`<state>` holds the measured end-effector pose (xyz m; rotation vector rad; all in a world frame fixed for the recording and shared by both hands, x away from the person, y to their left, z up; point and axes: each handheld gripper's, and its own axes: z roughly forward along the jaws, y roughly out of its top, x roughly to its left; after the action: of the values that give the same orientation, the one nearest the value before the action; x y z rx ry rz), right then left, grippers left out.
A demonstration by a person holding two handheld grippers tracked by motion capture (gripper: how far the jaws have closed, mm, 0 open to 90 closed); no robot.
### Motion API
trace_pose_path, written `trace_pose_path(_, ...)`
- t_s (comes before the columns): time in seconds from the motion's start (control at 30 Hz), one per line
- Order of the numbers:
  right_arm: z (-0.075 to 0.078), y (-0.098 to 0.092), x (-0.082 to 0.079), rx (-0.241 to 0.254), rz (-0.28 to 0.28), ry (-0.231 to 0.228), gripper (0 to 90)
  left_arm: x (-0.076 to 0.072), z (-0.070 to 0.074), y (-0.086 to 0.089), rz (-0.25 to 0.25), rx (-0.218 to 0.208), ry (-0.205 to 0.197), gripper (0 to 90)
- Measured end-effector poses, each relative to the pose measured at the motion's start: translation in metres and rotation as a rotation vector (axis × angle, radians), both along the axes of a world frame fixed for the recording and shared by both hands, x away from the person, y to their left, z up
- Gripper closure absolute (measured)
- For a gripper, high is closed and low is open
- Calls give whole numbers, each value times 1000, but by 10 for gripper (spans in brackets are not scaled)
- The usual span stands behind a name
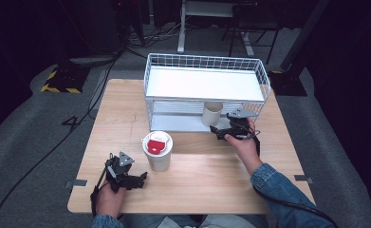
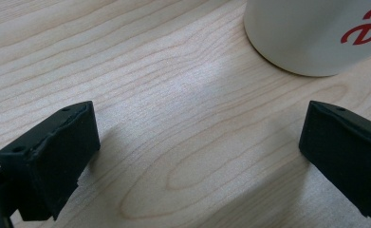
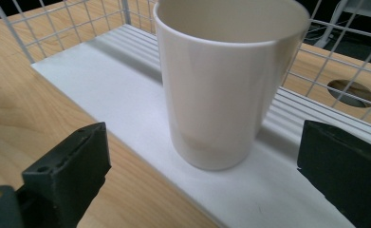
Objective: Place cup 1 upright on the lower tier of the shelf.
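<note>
A plain cream cup [image 1: 212, 113] [image 3: 226, 85] stands upright on the front edge of the lower shelf [image 3: 126, 109] of a white wire rack [image 1: 173, 61]. My right gripper [image 1: 216, 129] [image 3: 202, 175] sits just in front of it, open; the cup is ahead of the jaws and they do not touch it. A white cup with a red-and-white top [image 1: 157, 149] [image 2: 316, 33] stands on the wooden table [image 1: 202, 175]. My left gripper [image 1: 143, 178] [image 2: 199, 142] rests low near the table's front left, open, with bare wood between its jaws and the cup just ahead to the right.
The rack's upper shelf [image 1: 202, 83] is a bare white board with a wire rim. A round hole [image 3: 351, 92] in the table shows through the rack's wire wall. Dark floor, cables and desk legs surround the table.
</note>
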<state>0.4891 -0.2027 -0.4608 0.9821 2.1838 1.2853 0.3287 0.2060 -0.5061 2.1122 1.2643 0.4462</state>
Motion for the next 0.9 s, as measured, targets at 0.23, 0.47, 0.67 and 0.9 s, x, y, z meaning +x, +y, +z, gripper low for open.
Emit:
trace_pose_path(0.23, 11, -20, -18, 27, 22, 11, 46, 0, 0, 0, -4, -1, -2, 1)
trace_pose_path(0.47, 18, -38, -39, -25, 59, 25, 59, 1, 0, 3, -32, 0, 0, 1)
trace_pose_path(0.67, 22, -53, -59, -10, 77, 41, 63, 1, 0, 3, -26, -1, 2, 1)
trace_pose_path(0.9, 15, -69, -79, -55, 89, 41, 70, 0, 0, 3, -15, 3, 0, 1)
